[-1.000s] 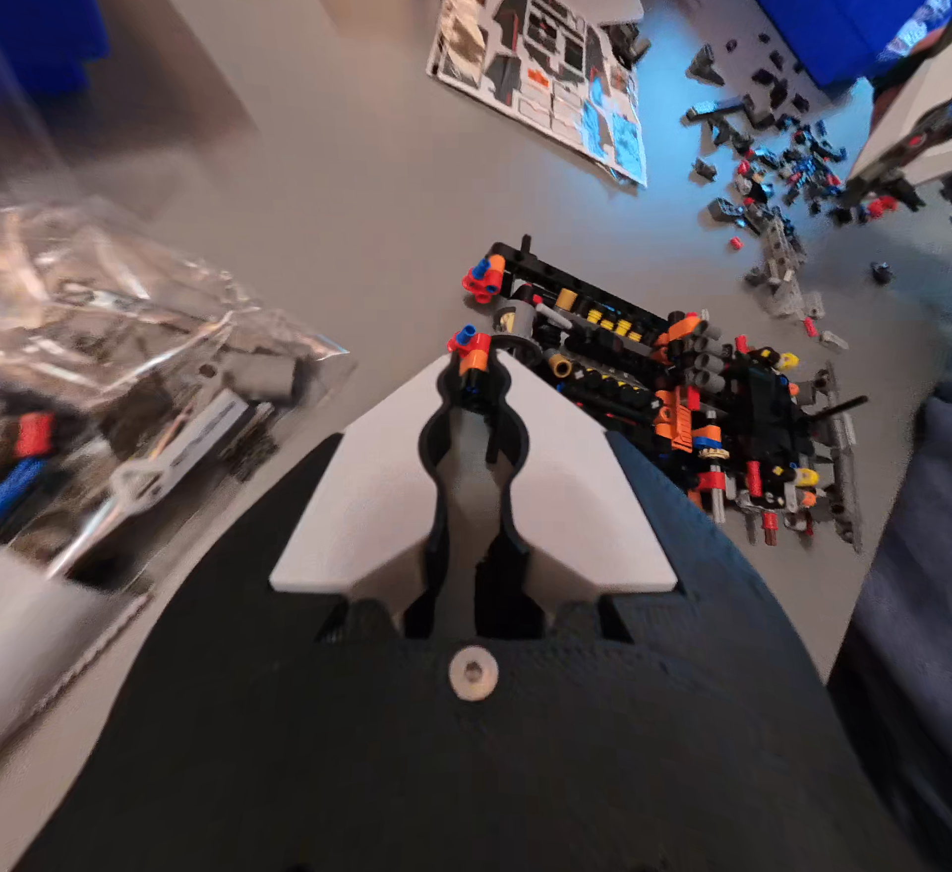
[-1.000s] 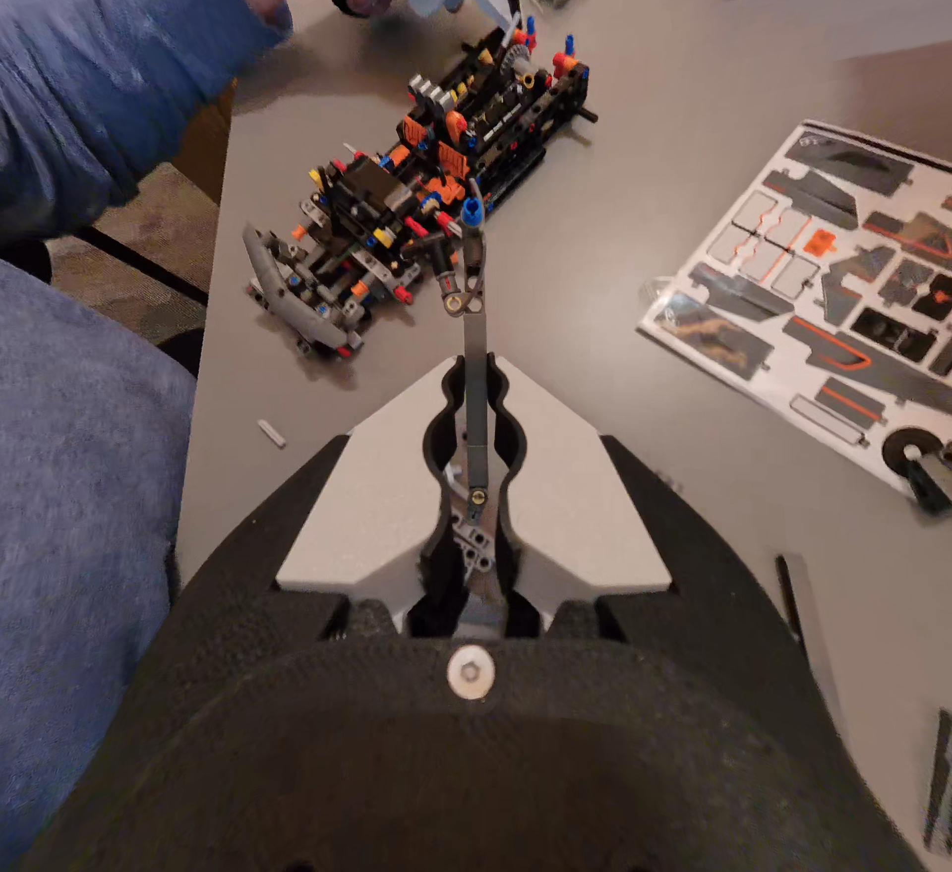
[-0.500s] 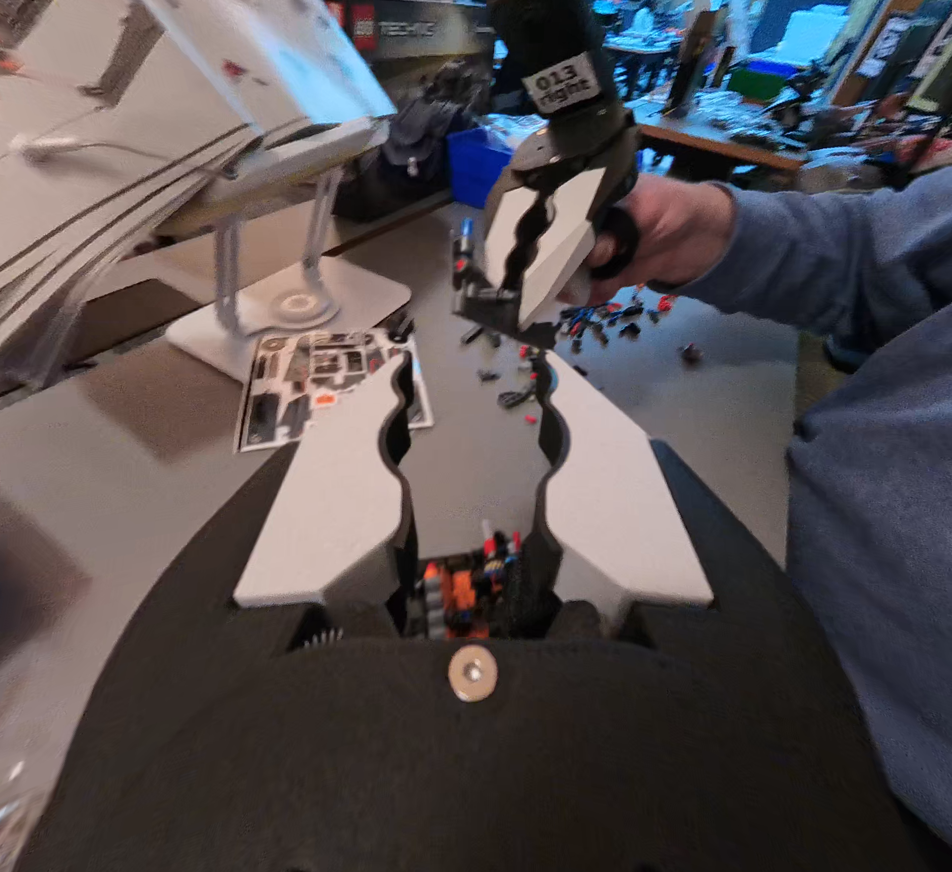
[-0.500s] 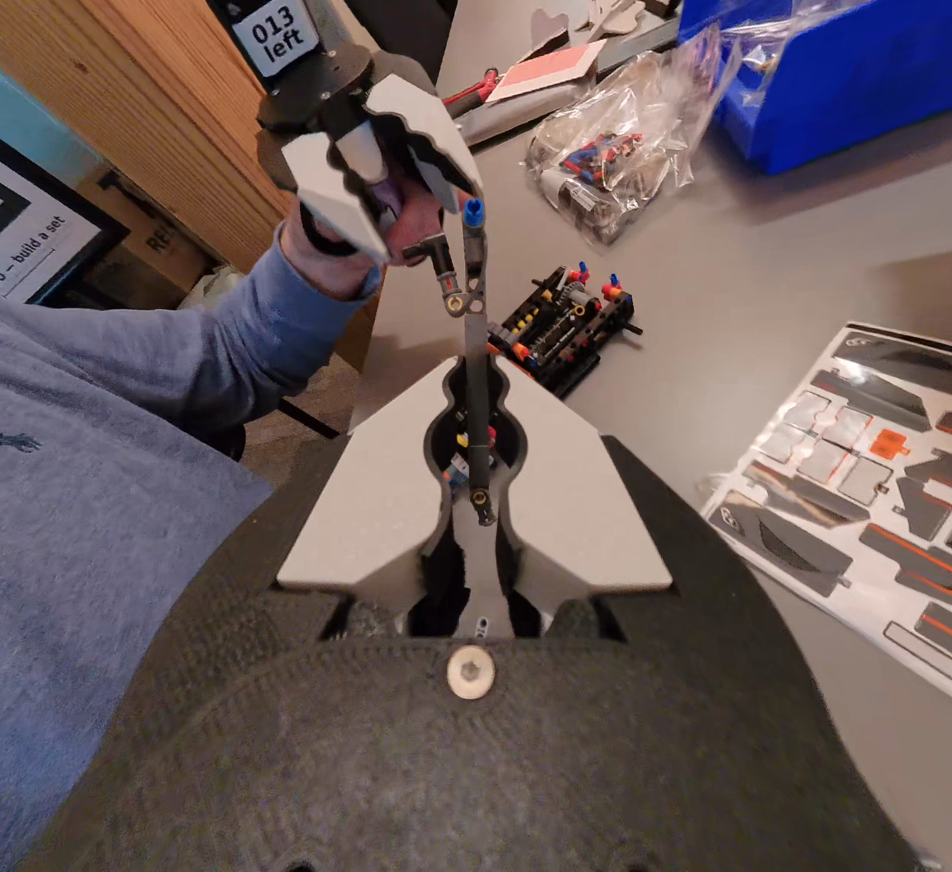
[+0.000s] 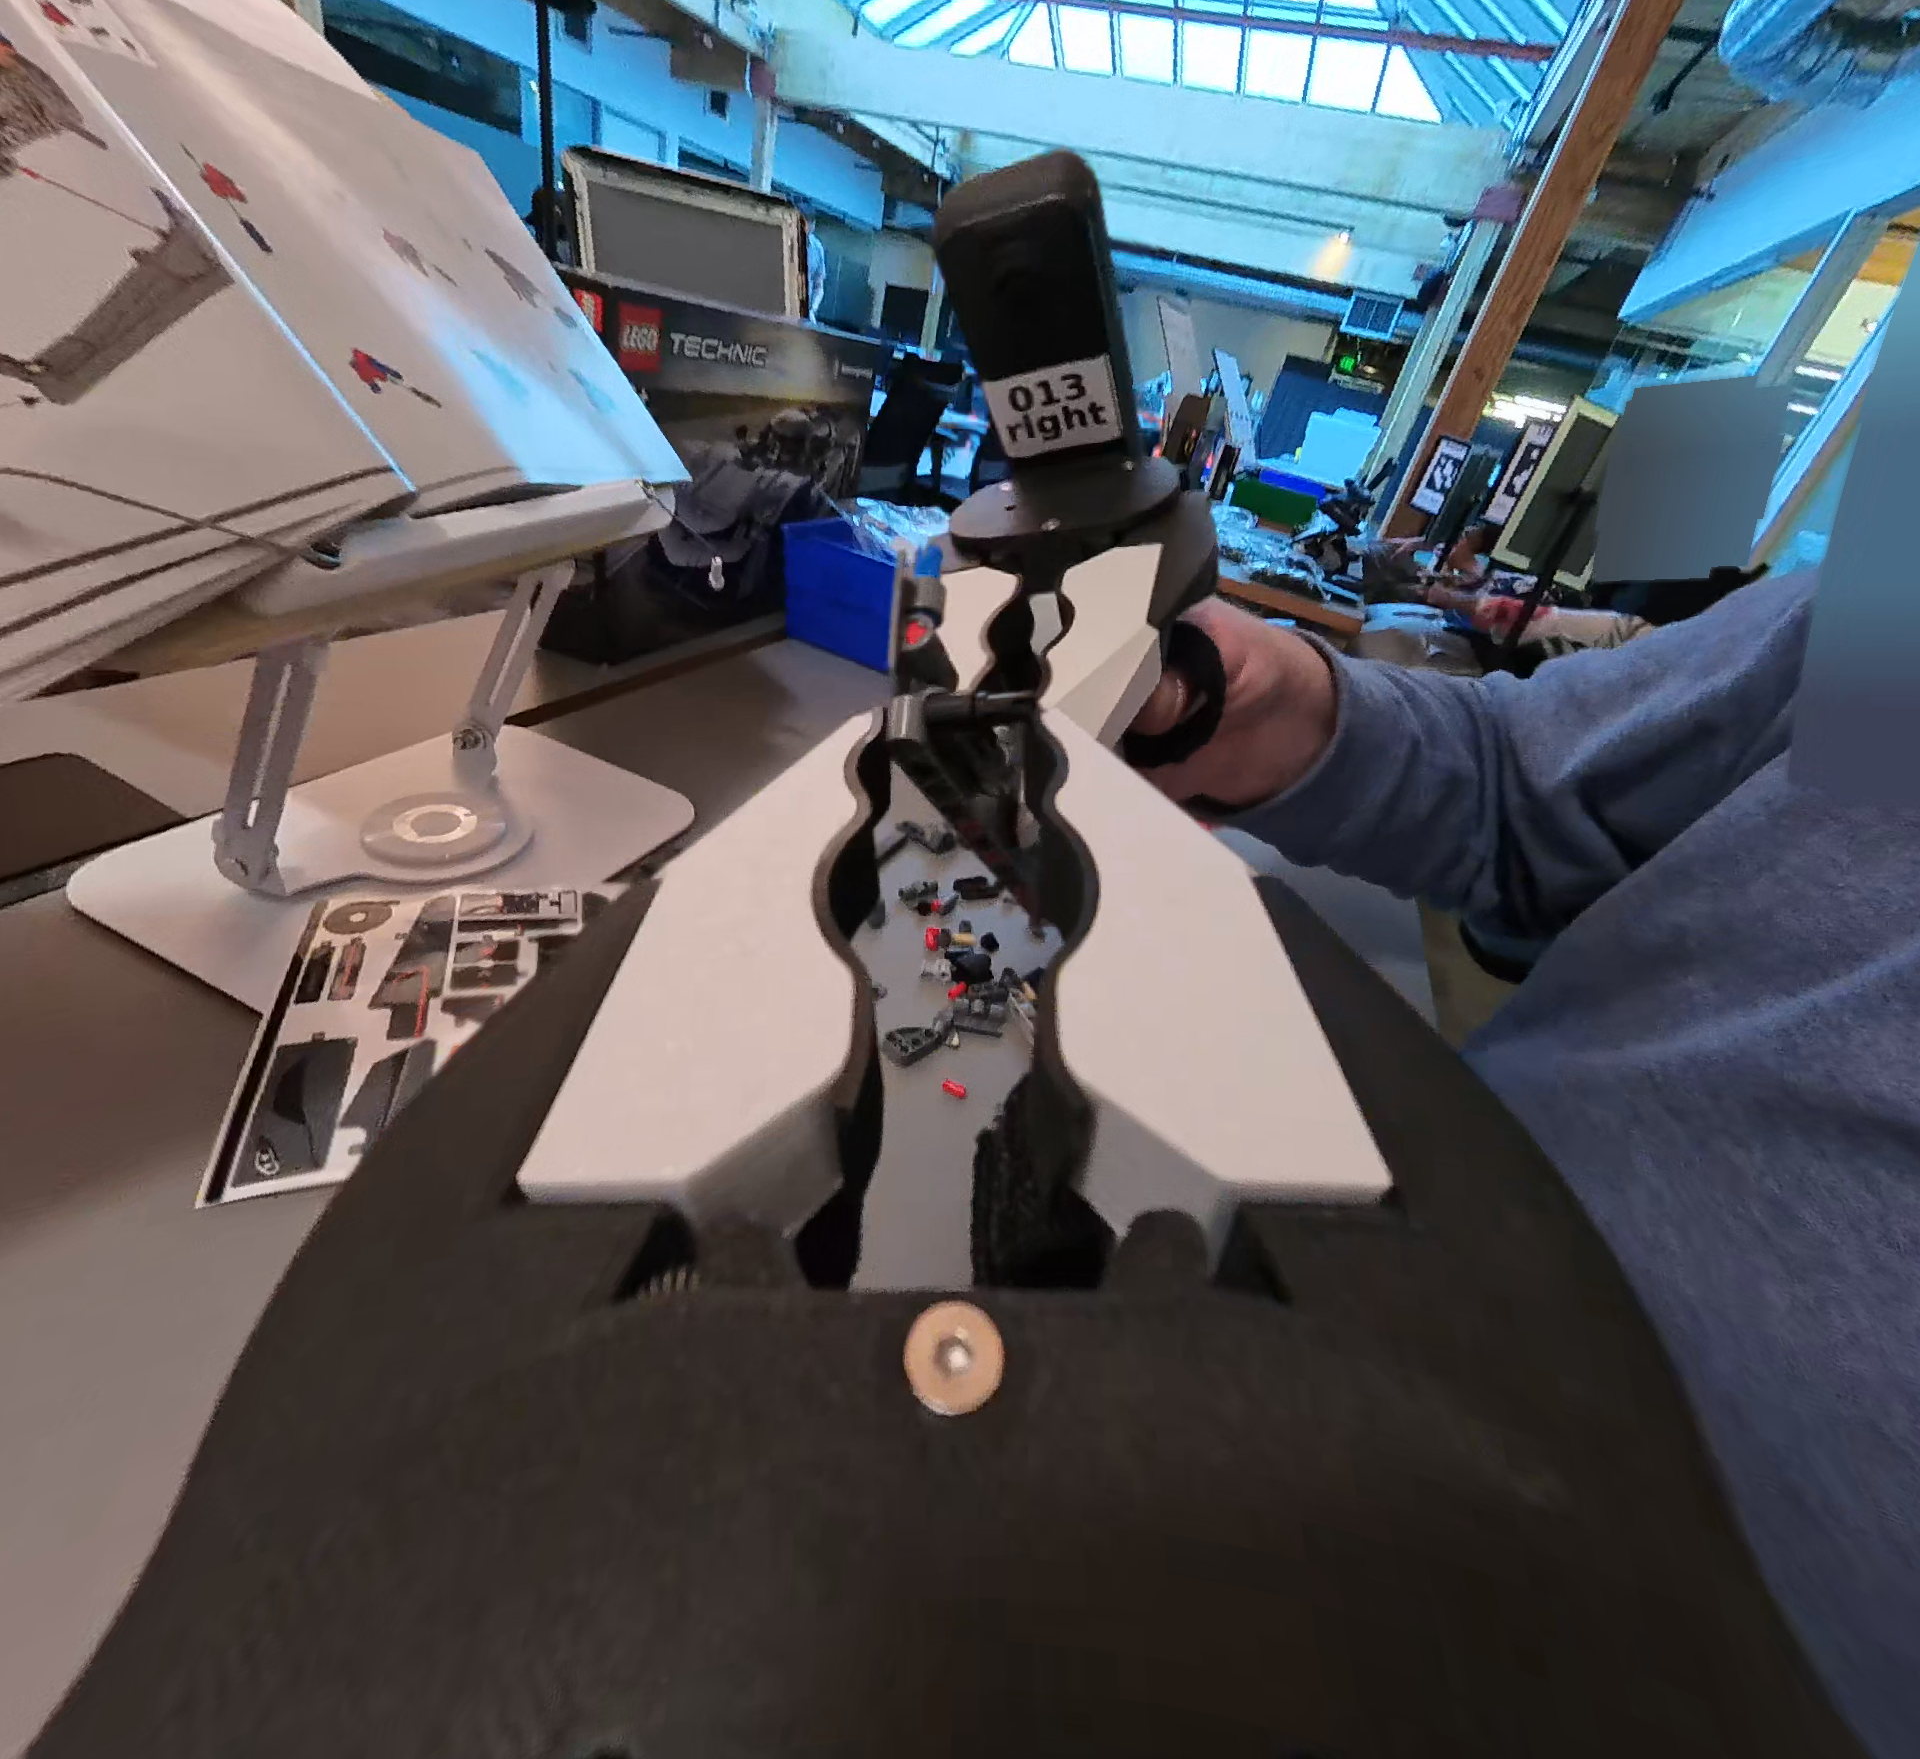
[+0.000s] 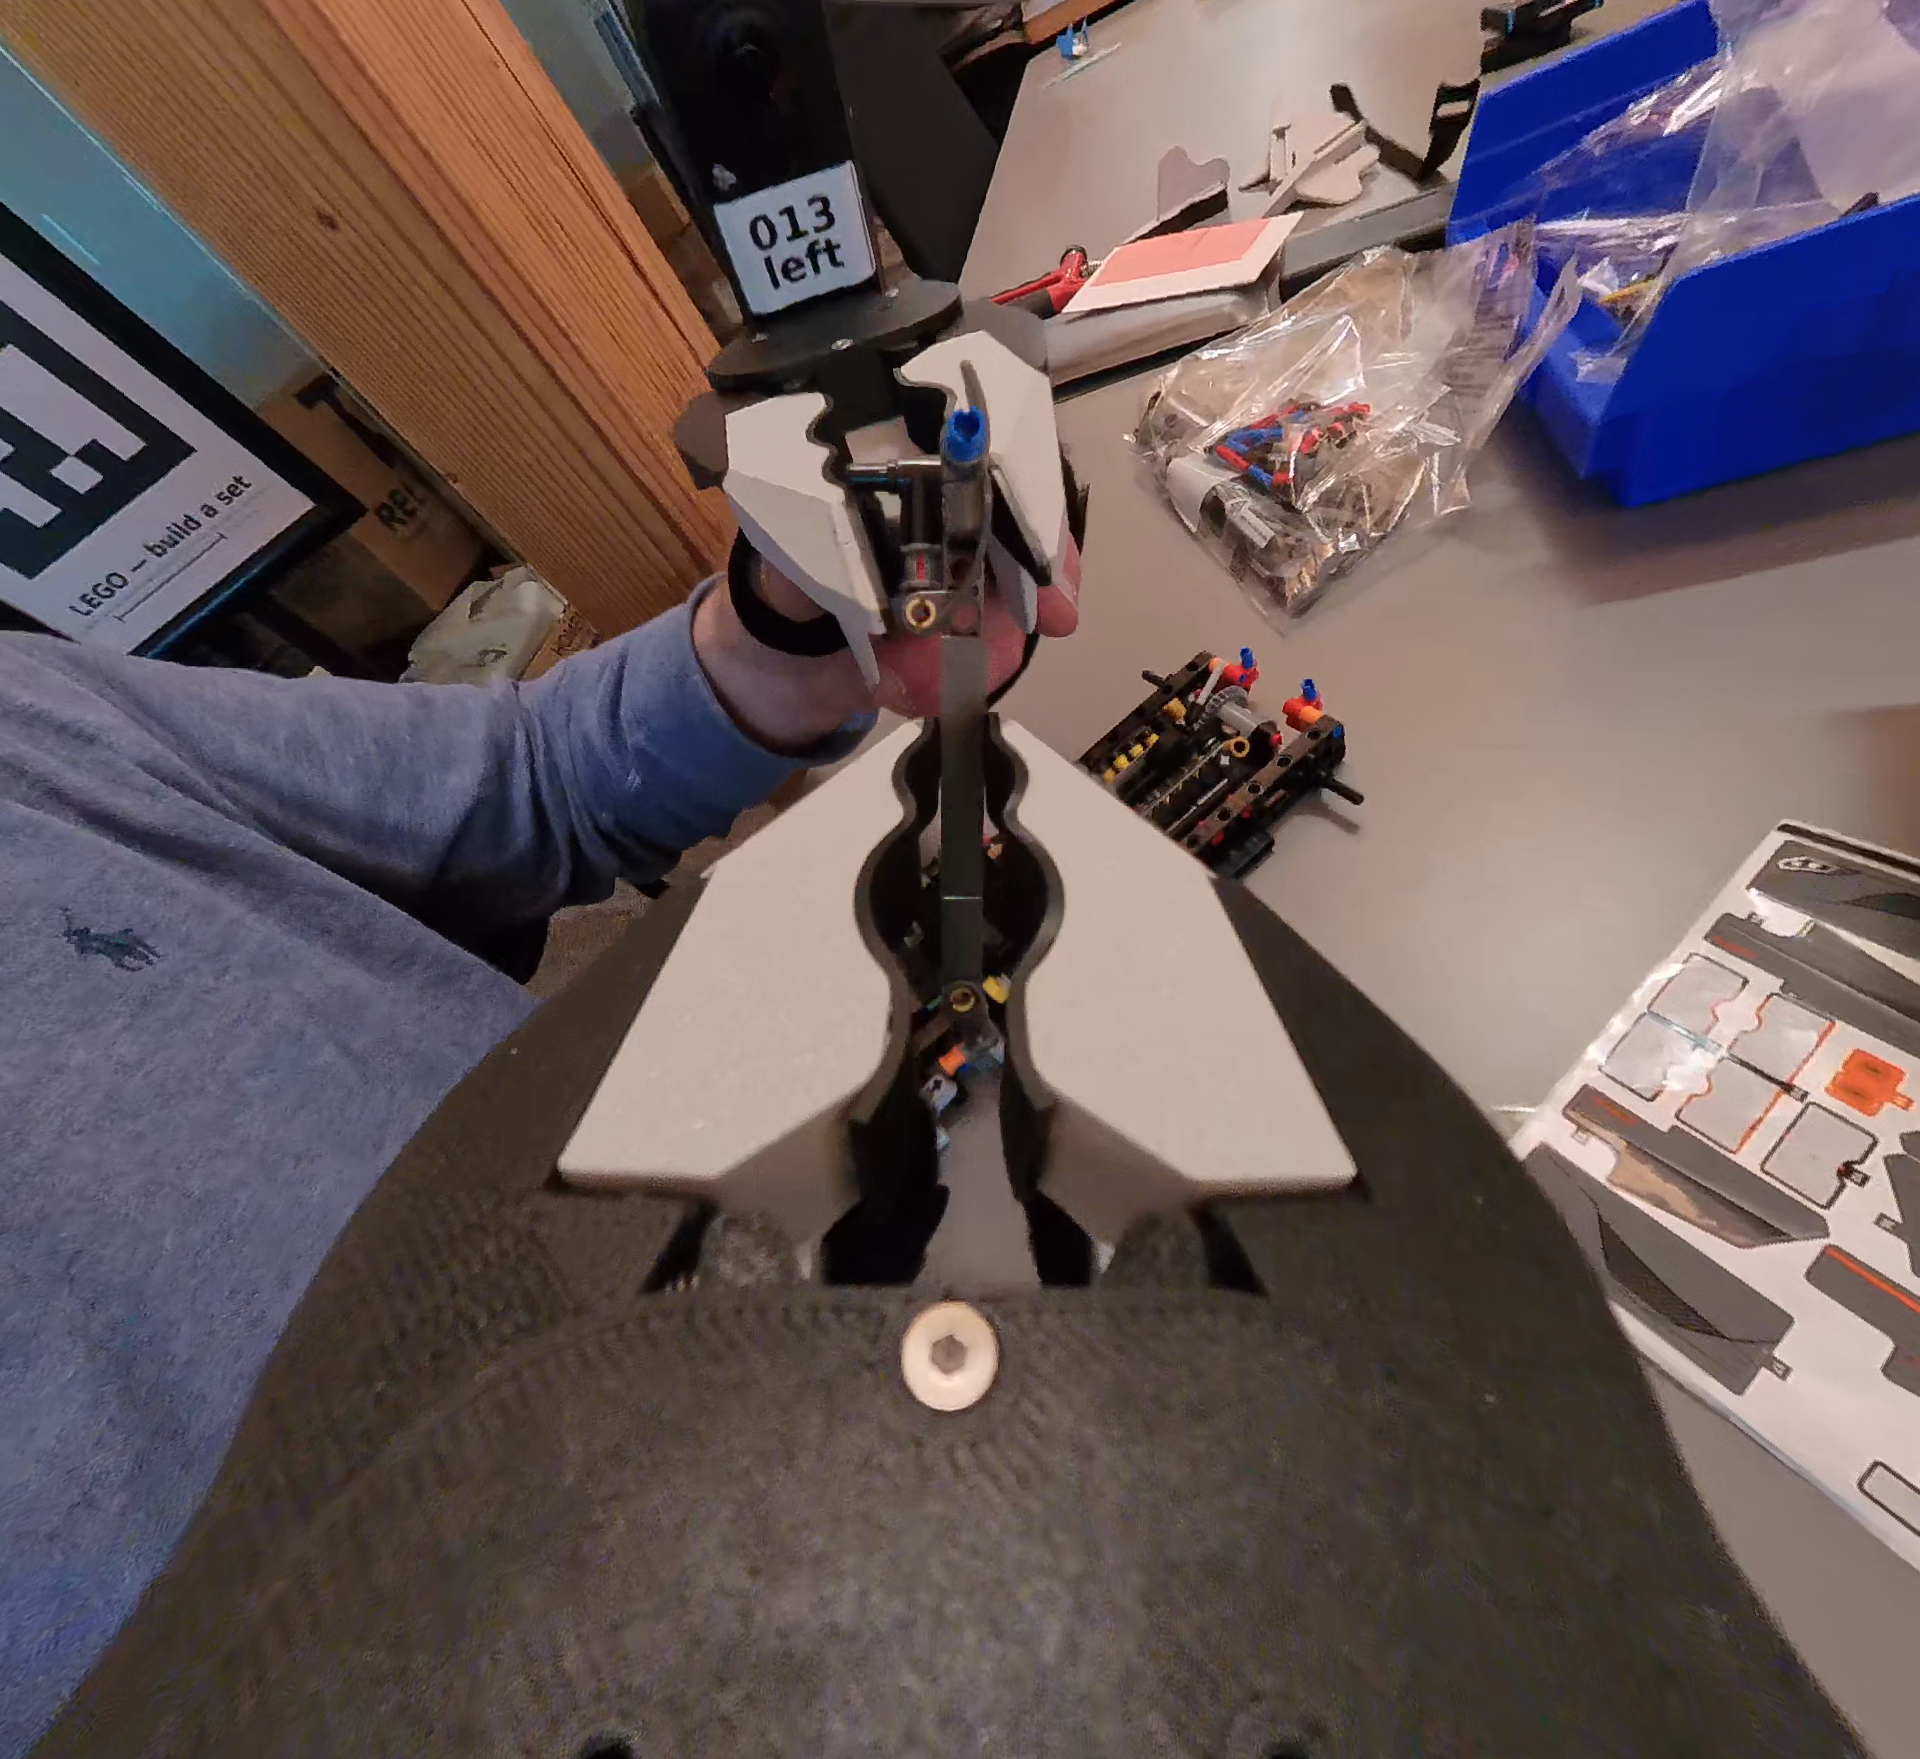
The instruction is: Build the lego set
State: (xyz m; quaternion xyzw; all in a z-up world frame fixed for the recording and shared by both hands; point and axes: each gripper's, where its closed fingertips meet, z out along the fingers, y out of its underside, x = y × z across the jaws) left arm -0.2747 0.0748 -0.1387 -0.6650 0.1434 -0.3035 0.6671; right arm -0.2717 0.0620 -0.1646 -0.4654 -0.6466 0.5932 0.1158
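In the left wrist view, our left hand-held gripper (image 5: 956, 753) stands parted around the dark strut (image 5: 961, 774) that the right hand-held gripper (image 5: 1023, 660) grips in mid-air above the bench (image 5: 135, 1242); loose parts (image 5: 961, 966) lie below.

In the right wrist view, our right gripper (image 6: 961, 753) clamps the strut (image 6: 961, 816), its blue-tipped end between the left gripper's fingers (image 6: 800, 514). The chassis (image 6: 1221, 774) sits mid-bench, bag (image 6: 1320, 452) towards the far edge.

The chassis (image 6: 1221, 779) is half hidden (near end) behind the right gripper (image 6: 961, 753).
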